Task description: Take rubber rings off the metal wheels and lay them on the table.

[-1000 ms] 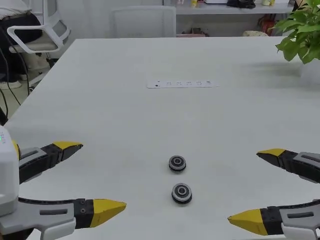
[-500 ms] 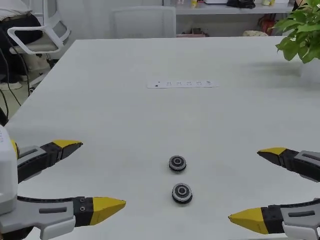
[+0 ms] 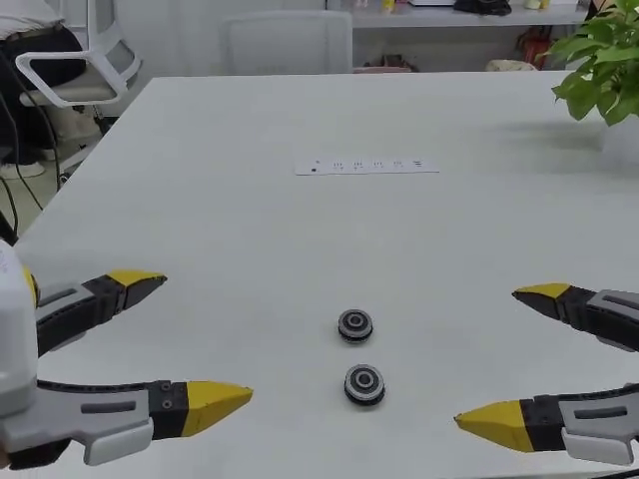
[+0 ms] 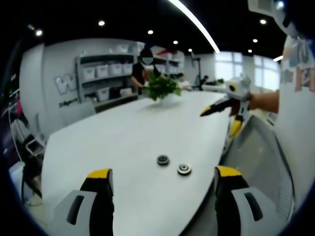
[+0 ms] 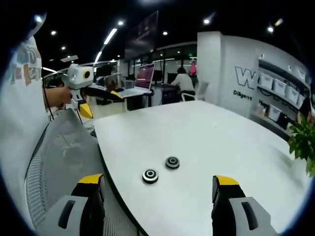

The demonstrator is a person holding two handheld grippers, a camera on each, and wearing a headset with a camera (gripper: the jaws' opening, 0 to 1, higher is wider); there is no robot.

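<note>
Bare table point(image 3: 250, 230) lies all around the two wheels point(image 3: 354, 325), which sit near each other with a narrow gap between them. The left gripper point(image 3: 207, 339) and right gripper point(image 3: 485, 356), jaws spread wide, flank them, well apart. A power strip point(image 3: 366, 167) and a plant point(image 3: 604, 70) stand far back.

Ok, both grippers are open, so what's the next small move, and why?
Probably ease the right gripper in onto the nearer wheel and close on it. It and the left gripper are open and empty, both wheels have black rings on, and the nearer wheel lies apart from the farther wheel.
</note>
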